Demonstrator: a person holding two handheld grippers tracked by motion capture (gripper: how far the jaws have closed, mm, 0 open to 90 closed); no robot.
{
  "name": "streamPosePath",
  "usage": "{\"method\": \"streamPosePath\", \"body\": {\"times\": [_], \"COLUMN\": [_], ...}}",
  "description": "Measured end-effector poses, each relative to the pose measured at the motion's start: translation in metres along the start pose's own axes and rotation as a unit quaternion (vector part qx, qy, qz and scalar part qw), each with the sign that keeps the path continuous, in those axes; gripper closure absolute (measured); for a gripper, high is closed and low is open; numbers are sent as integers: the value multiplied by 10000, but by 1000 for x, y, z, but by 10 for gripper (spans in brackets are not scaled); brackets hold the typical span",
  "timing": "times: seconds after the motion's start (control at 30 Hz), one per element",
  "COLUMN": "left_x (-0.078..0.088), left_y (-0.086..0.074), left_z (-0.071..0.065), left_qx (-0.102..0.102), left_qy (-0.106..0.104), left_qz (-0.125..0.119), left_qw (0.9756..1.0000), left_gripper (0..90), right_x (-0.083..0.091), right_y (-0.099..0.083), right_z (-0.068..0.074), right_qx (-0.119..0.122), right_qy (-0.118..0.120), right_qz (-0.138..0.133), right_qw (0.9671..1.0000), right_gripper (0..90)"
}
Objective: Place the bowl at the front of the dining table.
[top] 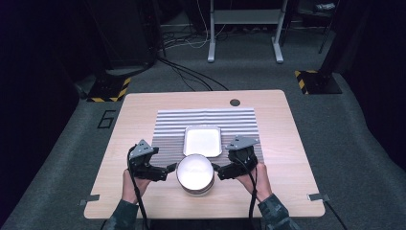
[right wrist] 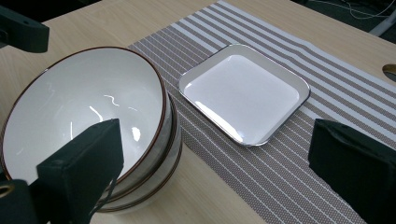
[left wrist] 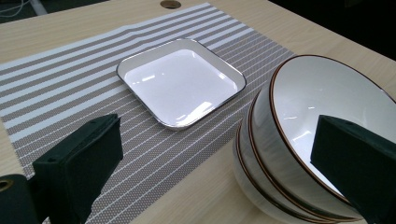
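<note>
flanking the stack of bowls [top: 195, 174] at the desk's [top: 119, 143] near edge, left claw [top: 168, 168] and right claw [top: 215, 169] both stand with jaws apart, one on each side. stack sits just in front of the square plate [top: 202, 140] on the striped mat [top: 167, 124].

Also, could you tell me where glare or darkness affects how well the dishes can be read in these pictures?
High view: the top bowl and square plate wash out to plain white, and the room around the table is very dark. Left gripper view: window-like glare patches on the plate, rims crisp. Right gripper view: small squiggly highlights inside the bowl, bright sheen along the plate's near edge.
</note>
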State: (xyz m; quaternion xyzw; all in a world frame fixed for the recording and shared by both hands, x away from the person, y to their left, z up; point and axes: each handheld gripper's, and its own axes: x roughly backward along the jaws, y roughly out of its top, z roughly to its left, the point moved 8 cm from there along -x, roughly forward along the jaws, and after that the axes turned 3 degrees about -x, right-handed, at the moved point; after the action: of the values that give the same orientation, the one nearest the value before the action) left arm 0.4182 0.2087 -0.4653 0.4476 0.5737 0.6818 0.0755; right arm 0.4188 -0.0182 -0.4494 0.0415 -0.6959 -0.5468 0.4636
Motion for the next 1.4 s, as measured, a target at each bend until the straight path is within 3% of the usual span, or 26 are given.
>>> {"method": "streamPosePath", "body": {"times": [0.77, 1.4], "left_x": [-25, -46], "left_y": [-2, -22], "left_z": [-16, -27], "left_qx": [-19, -18], "left_qy": [-215, -336], "left_qz": [170, 528], "left_qw": [9996, 9980], "left_gripper": [22, 78], "right_x": [-31, -60], "right_y": [-3, -22], "right_z": [17, 26], "right_qx": [16, 49], "right_qy": [154, 157], "right_qz": [249, 658], "right_qw": [9996, 9977], "right_gripper": [18, 83]}}
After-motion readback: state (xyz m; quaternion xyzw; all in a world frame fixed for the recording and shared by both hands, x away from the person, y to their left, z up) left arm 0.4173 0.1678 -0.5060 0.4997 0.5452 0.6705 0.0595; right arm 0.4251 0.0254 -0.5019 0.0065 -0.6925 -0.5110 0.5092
